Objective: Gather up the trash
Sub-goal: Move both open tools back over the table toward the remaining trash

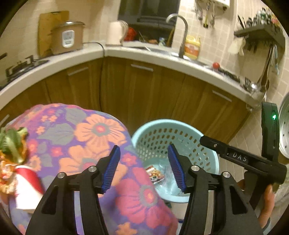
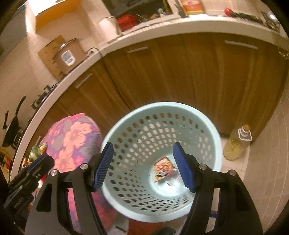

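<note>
Presently: snack wrapper [image 2: 163, 169] lies in bottom of blue basket [image 2: 126, 115], one item binned. Left hand-held gripper [image 1: 143, 167] and right hand-held gripper [image 2: 142, 167] both wide, empty. Vegetable scraps [image 1: 12, 142] and red-white packet [image 1: 27, 182] remain on floral cloth [image 1: 90, 130], nine o'clock of basket.

Warm, yellowish indoor light tints both views — white tile and tabletop edge [image 1: 75, 56] read cream. Both frames are soft with motion blur; the pale blue basket rim [image 2: 137, 108] and cabinet handles smear. Fisheye bending curves the tabletop into an arc, and black vignette fills the corners. A glare patch whitens the upper left wall [image 2: 32, 10] in the right wrist view.
</note>
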